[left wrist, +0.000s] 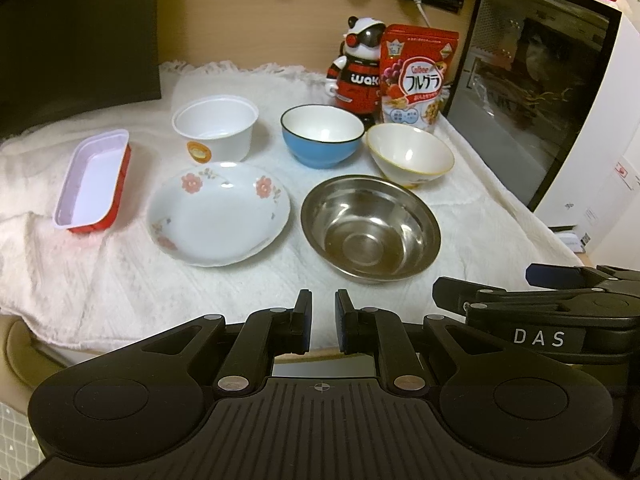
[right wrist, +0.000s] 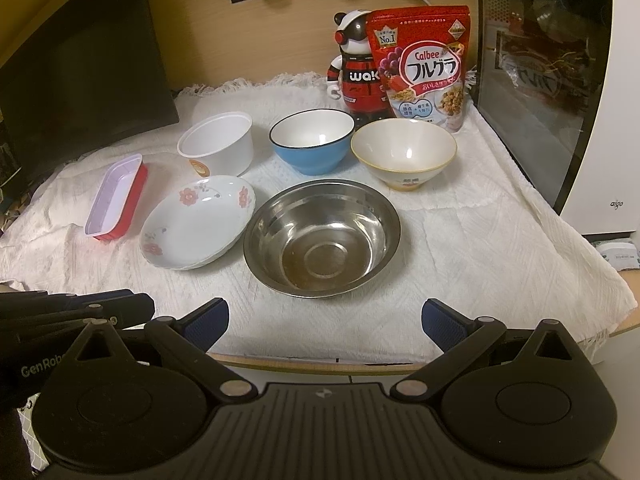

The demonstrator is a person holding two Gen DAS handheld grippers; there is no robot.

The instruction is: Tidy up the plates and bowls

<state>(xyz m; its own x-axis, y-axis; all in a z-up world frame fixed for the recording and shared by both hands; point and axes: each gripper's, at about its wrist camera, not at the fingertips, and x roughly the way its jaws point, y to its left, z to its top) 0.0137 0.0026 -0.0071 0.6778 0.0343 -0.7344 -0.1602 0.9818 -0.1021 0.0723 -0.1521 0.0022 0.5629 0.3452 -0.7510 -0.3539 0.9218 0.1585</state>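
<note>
— Nearest to us in the left wrist view is our left gripper (left wrist: 323, 322), low at six o'clock. How do its tongs stand?

— Narrow: only a slim gap shows between the two fingers, and nothing sits in it. They touch nothing, hanging over the near edge of the white cloth (left wrist: 240, 280).

— And our right gripper (right wrist: 325, 326)?

— Spread wide, with blue pads (right wrist: 210, 326) facing each other across an empty gap. It holds nothing and touches nothing.

— Where do we find the dishes?

— All on the cloth, upright and unstacked. In the right wrist view the steel bowl (right wrist: 322, 238) lies dead centre, just beyond the wide fingers. At nine o'clock from it is the flowered plate (right wrist: 198, 222), very close to it; we cannot tell whether the rims meet. Further toward nine o'clock lies the red tray (right wrist: 118, 196), apart from the plate.

— And the back row?

— At twelve o'clock from the steel bowl sits the blue bowl (right wrist: 312, 140); at ten o'clock the white plastic tub (right wrist: 218, 144); at one o'clock the cream bowl (right wrist: 404, 152).

— Behind those?

— A cereal bag (right wrist: 422, 64) leans in front of a mascot figure (right wrist: 354, 68), with a dark glass-fronted appliance (right wrist: 532, 72) at three o'clock.
</note>
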